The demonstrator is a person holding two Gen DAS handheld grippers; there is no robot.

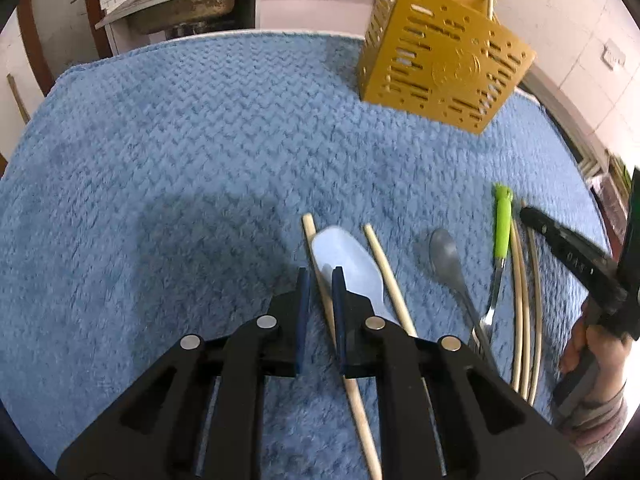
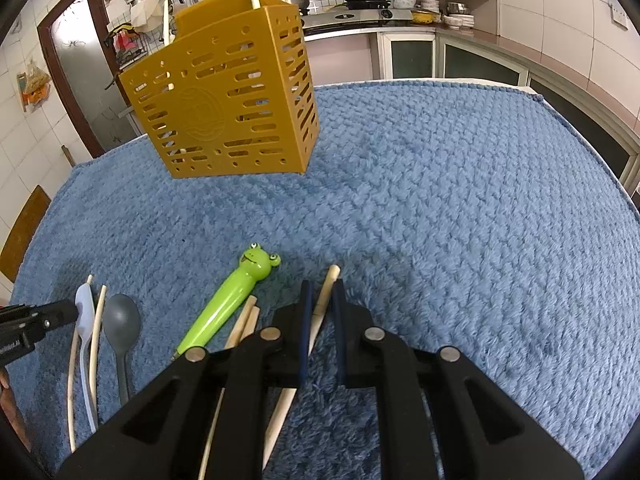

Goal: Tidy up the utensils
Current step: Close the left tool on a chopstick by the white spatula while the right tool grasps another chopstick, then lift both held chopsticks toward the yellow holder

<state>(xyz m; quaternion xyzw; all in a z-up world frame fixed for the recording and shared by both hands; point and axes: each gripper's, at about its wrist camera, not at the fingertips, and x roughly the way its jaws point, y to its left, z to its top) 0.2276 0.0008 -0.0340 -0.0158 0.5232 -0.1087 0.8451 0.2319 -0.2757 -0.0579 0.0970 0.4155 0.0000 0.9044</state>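
A: Where did the utensils lie, and what did each gripper have?

B: They lay in a loose row on the blue towel (image 2: 440, 200) covering the desk, well apart from the perforated yellow holder (image 2: 224, 100), which already had a pale stick or two standing in it. The left gripper (image 1: 320, 276) stood with its jaws narrow around a wooden chopstick (image 1: 320, 264), the pale blue spoon (image 1: 348, 260) just beside it. Whether the pads were pressing the stick, I could not tell. The right gripper (image 2: 322, 292) straddled another chopstick (image 2: 326, 292) in the same way — close, but contact was unclear.

A: How would a chopstick handle?

B: Light, stiff and smooth, I judged — apt to pivot or slide between flat pads. Taking hold near the thicker end seemed soundest, and the soft pile would let the fingertips sink under it.

A: What did one view add to the other?

B: The right wrist view showed the frog face on the green handle (image 2: 236, 296); in the left wrist view it was only a blurred green handle with a fork's tines. Both views showed the grey spoon (image 1: 448, 256). The left wrist view alone showed the person's right hand (image 1: 592, 356) on its gripper.
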